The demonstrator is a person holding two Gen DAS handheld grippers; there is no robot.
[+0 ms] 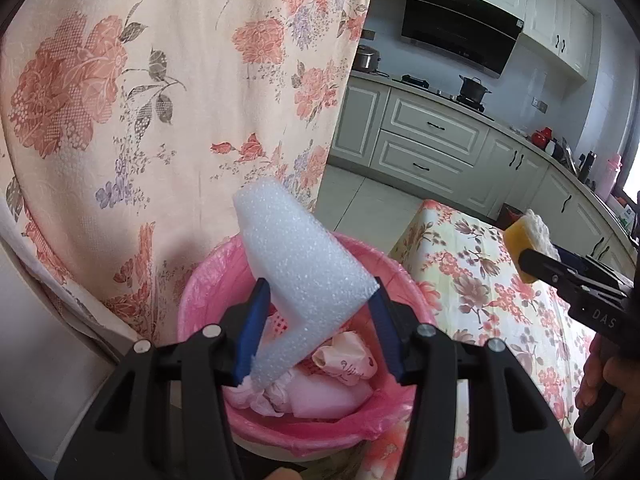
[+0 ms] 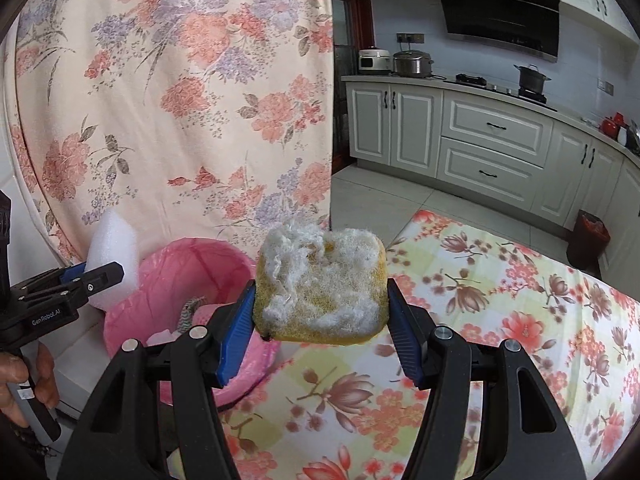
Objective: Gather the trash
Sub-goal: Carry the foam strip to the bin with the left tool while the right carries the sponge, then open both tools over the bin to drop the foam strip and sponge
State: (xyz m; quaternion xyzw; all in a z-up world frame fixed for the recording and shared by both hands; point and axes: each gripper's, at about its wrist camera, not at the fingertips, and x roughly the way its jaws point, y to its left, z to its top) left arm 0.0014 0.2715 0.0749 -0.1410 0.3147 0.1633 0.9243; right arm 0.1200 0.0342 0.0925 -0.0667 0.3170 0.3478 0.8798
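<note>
My left gripper [image 1: 318, 300] is shut on a white foam piece [image 1: 298, 276] and holds it right above a pink bin [image 1: 192, 292] lined with a pink bag, with crumpled wrappers [image 1: 348, 358] inside. My right gripper [image 2: 322, 300] is shut on a worn yellow sponge [image 2: 322, 284] with frayed white fibres, held above the floral table [image 2: 500, 320], to the right of the bin [image 2: 224, 256]. The left gripper [image 2: 94, 276] and foam [image 2: 114, 248] show at the left of the right wrist view. The sponge [image 1: 528, 240] shows in the left wrist view.
A floral curtain [image 1: 160, 100] hangs just behind the bin. Kitchen cabinets [image 2: 492, 148], a stove with a pot [image 2: 530, 78] and a range hood [image 2: 496, 4] stand beyond. A dark red bin [image 2: 588, 240] sits on the floor at the right.
</note>
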